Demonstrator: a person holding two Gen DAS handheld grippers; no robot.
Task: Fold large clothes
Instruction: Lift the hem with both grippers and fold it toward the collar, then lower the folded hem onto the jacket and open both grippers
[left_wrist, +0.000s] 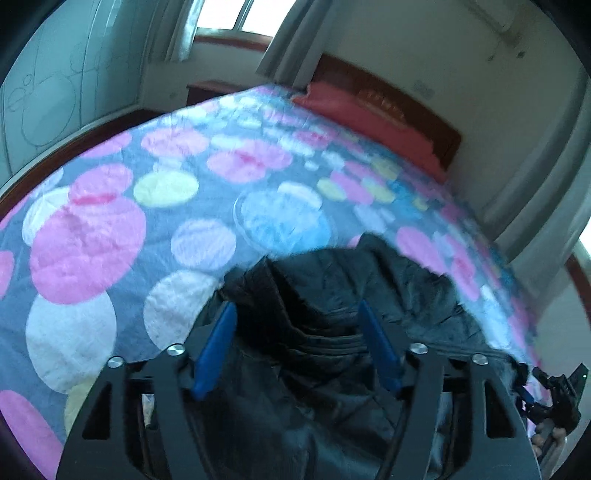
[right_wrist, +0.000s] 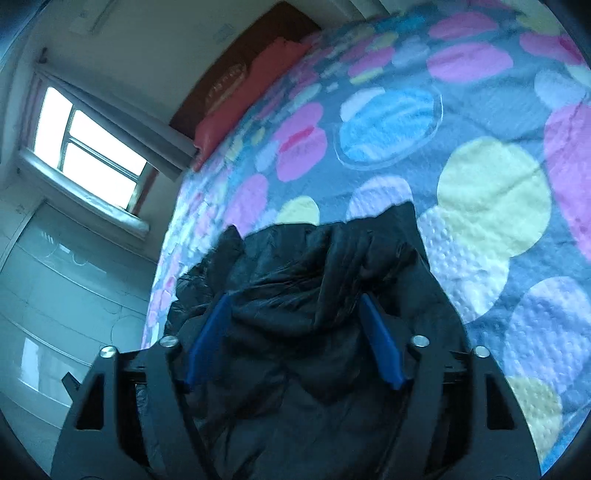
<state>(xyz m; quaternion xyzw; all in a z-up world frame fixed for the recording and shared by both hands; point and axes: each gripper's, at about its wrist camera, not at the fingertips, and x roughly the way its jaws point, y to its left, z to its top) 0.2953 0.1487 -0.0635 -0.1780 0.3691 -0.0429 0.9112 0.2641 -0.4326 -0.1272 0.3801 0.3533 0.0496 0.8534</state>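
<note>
A black padded jacket (left_wrist: 369, 266) lies bunched on the spotted bedcover (left_wrist: 110, 240). In the left wrist view my left gripper (left_wrist: 295, 306) is open, its blue pads (left_wrist: 218, 347) spread wide, and the dark fabric lies between and under them without being pinched. In the right wrist view the same jacket (right_wrist: 314, 258) shows a rumpled fold at its far edge. My right gripper (right_wrist: 294, 297) is also open, with its pads (right_wrist: 380, 343) standing apart on either side of the cloth. Part of the right tool (left_wrist: 554, 395) and a hand (left_wrist: 543, 439) show at the lower right of the left view.
The bedcover (right_wrist: 480, 184) with its pink, yellow and blue circles stretches beyond the jacket. A red pillow (left_wrist: 369, 122) and a dark wooden headboard (left_wrist: 406, 107) close the bed's far end. A curtained window (right_wrist: 92, 147) and pale wardrobe doors (right_wrist: 55, 295) stand beside the bed.
</note>
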